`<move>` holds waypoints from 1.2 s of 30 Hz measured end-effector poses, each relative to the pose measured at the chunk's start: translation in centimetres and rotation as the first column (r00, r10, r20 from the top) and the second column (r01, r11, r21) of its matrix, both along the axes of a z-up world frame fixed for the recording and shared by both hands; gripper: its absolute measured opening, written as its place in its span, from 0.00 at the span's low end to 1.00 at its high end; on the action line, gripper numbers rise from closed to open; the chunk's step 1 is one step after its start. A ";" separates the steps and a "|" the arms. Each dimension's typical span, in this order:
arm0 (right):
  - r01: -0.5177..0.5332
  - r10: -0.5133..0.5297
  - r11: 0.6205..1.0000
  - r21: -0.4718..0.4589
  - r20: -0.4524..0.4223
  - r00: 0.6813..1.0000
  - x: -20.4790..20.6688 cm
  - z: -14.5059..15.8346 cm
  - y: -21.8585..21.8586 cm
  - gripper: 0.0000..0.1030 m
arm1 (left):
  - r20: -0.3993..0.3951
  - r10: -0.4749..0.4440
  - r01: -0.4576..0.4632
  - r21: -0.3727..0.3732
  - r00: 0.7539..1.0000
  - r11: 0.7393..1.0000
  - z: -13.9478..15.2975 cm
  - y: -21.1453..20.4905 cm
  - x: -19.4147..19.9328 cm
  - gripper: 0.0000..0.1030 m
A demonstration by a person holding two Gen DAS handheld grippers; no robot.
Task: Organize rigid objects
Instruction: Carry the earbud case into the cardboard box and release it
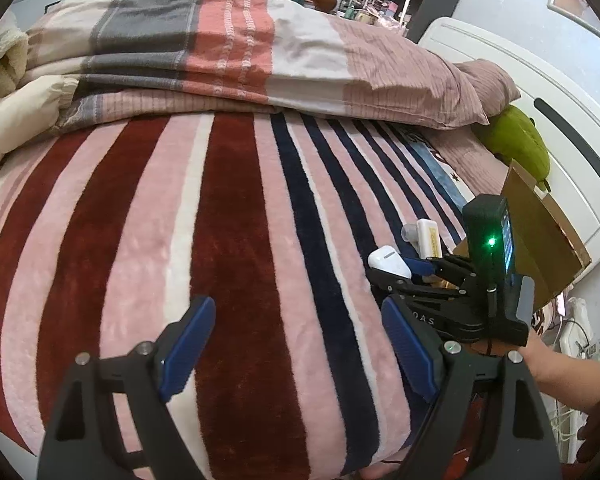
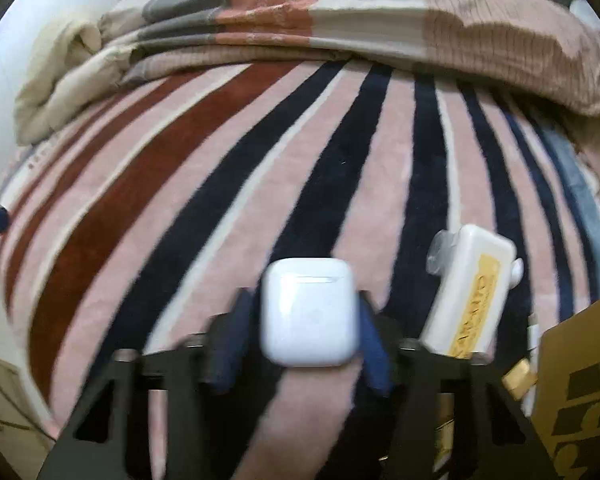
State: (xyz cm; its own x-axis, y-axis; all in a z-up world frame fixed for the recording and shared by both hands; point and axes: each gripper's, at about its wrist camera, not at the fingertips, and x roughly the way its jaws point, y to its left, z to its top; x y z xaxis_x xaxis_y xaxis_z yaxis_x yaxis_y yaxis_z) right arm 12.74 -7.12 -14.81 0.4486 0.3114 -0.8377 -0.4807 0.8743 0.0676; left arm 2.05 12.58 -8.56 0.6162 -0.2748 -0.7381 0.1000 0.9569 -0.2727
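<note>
My right gripper [image 2: 305, 332] is shut on a white earbud case [image 2: 309, 312], held between its blue pads above the striped blanket [image 2: 220, 200]. The case also shows in the left wrist view [image 1: 388, 263], with the right gripper [image 1: 403, 276] around it. A white box with a yellow label [image 2: 467, 300] lies on the blanket just right of the case; it also shows in the left wrist view [image 1: 429, 238]. My left gripper [image 1: 296, 344] is open and empty over the blanket, left of the right gripper.
A cardboard box [image 1: 539, 240] stands at the bed's right edge, also in the right wrist view [image 2: 579, 380]. Folded quilts [image 1: 220, 48] are piled at the back. A green plush [image 1: 519, 140] lies by the white headboard [image 1: 559, 100].
</note>
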 end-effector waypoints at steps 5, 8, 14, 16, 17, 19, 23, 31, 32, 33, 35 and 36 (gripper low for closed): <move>-0.099 0.098 0.994 0.053 0.022 0.995 -1.9 2.0 -0.1 0.38 | 0.004 -0.048 0.049 -0.050 0.999 0.998 0.6 -1.0 0.3 0.81; -0.176 0.171 0.980 0.088 0.062 0.983 -3.7 4.4 0.5 0.38 | 0.017 -0.096 0.097 -0.089 0.995 0.991 1.7 -2.3 0.6 0.81; -0.348 0.318 0.920 0.182 0.175 0.932 -7.8 11.0 -0.4 0.38 | 0.066 -0.226 0.234 -0.175 0.972 0.956 4.6 -6.4 1.4 0.65; -0.372 0.334 0.910 0.182 0.208 0.919 -8.5 12.7 -1.1 0.38 | 0.079 -0.250 0.261 -0.203 0.965 0.944 5.8 -7.6 1.8 0.49; -0.376 0.334 0.909 0.181 0.225 0.915 -8.8 13.5 -1.7 0.38 | 0.091 -0.261 0.274 -0.209 0.961 0.939 6.5 -8.4 2.0 0.47; -0.369 0.319 0.912 0.180 0.257 0.912 -9.1 14.8 -3.3 0.38 | 0.126 -0.313 0.334 -0.229 0.942 0.914 7.8 -10.2 2.4 0.31; -0.326 0.263 0.922 0.210 0.277 0.924 -8.5 16.1 -7.5 0.38 | 0.134 -0.365 0.385 -0.186 0.921 0.904 9.4 -14.3 3.6 0.31; -0.197 0.146 0.963 0.182 0.263 0.954 -7.2 17.4 -15.5 0.38 | 0.096 -0.492 0.501 -0.136 0.865 0.855 10.8 -24.0 6.3 0.31; -0.179 0.131 0.968 0.177 0.251 0.959 -6.9 17.4 -16.7 0.38 | 0.080 -0.507 0.513 -0.132 0.858 0.848 10.7 -25.2 6.8 0.31; -0.159 0.118 0.973 0.166 0.232 0.966 -6.5 17.3 -17.8 0.38 | 0.062 -0.520 0.524 -0.125 0.852 0.843 10.6 -26.3 7.3 0.31; -0.136 0.106 0.979 0.148 0.199 0.974 -5.7 16.8 -19.1 0.38 | 0.016 -0.544 0.542 -0.113 0.839 0.833 10.1 -28.4 8.4 0.31; -0.126 0.100 0.982 0.140 0.178 0.979 -5.3 16.5 -19.6 0.38 | -0.009 -0.550 0.546 -0.114 0.835 0.830 9.8 -29.2 8.9 0.31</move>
